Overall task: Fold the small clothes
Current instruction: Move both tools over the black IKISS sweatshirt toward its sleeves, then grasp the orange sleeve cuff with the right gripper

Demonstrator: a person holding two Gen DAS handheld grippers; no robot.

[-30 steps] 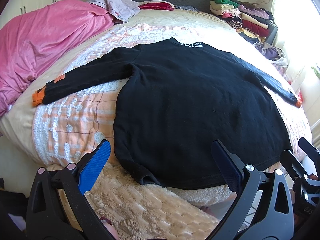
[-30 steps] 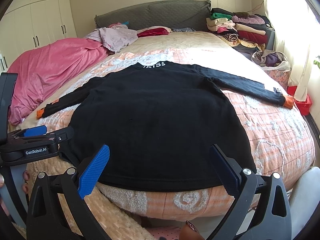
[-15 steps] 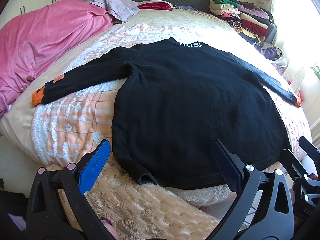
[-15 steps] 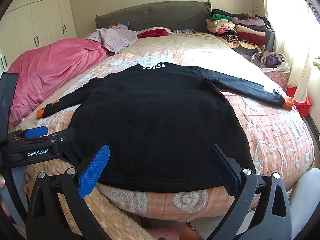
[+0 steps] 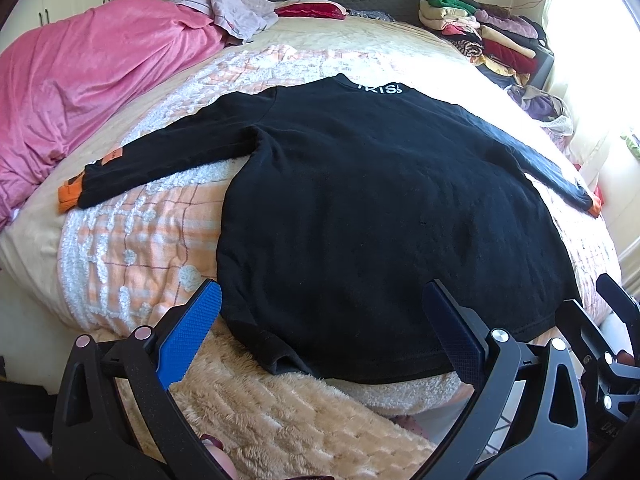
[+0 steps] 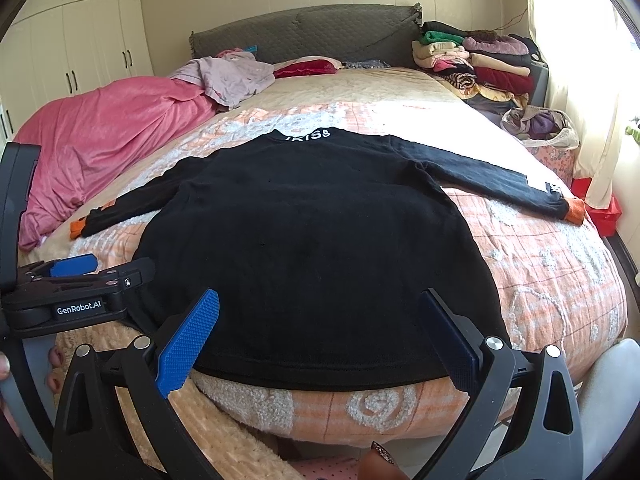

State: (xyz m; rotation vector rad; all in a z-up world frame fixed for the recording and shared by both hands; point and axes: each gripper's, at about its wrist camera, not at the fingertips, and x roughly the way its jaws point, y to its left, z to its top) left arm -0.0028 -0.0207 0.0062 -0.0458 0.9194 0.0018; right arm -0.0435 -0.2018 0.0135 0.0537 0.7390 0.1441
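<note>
While both claws hang just off the foot of the bed, neither holds anything: the left gripper (image 5: 320, 332) has its blue-padded fingers spread wide, and the right gripper (image 6: 320, 332) is spread just as wide.

From each claw the black long-sleeved knit sweater (image 5: 380, 208) lies ahead at 12 o'clock, flat and back-up on the peach-and-white tufted bedspread (image 5: 132, 248). Its long axis runs straight away from the claws, hem nearest, collar with white lettering (image 6: 308, 135) farthest. The hem's left corner (image 5: 280, 364) sits just beside the left gripper's fingers, at about 11 o'clock; the right gripper is nearer the hem's other end.

The sleeves stretch out crosswise: the left orange cuff (image 5: 70, 196) toward 10 o'clock, the right orange cuff (image 6: 574, 210) toward 2 o'clock, both well apart from either claw. So each sleeve seems to belong to the arm on its own side.

At 1 o'clock beyond the bed, a pale bag (image 6: 540, 128) holds crumpled purple cloth, beneath a stack of folded clothes (image 6: 476, 64).
</note>
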